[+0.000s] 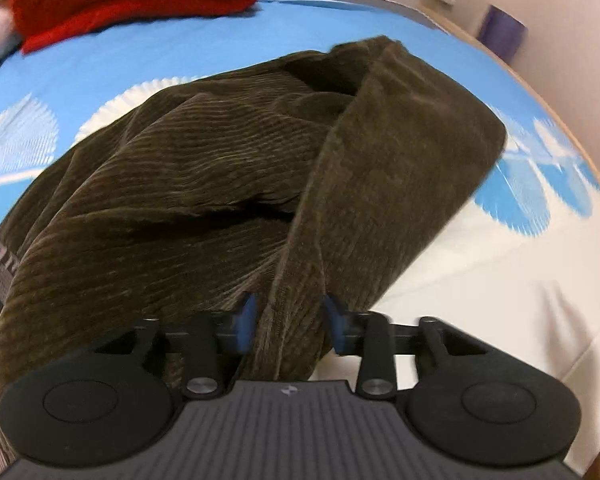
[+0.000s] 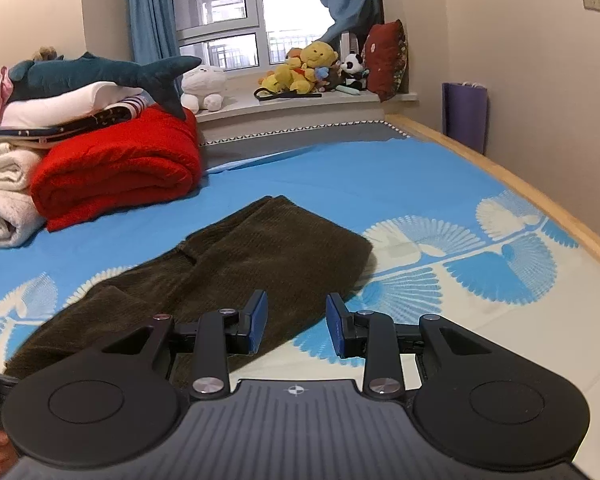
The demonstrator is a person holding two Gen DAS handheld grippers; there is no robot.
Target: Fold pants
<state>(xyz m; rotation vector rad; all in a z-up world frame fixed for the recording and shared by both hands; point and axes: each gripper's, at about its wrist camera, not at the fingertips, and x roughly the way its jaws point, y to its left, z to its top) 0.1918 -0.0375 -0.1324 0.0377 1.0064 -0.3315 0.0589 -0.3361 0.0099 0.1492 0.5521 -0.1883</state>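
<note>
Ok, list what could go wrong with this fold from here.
1. The left gripper pinches only a narrow bunched strip of the brown pants; it may slip out when pulled.
2. The pants lie crumpled, with one layer thrown over another, so a fold now would likely trap creases.
3. The right gripper holds nothing, jaws apart at the pants' edge, so the cloth could drag unevenly across the blue sheet.

Pants point(image 1: 204, 184): ribbed corduroy cloth, matt. Bedsheet point(image 2: 340, 176): smooth printed cotton. Red blanket point(image 2: 116, 176): fuzzy fleece. Bed frame point(image 2: 500, 168): pale wood. Gripper bodies: matt black plastic.
</note>
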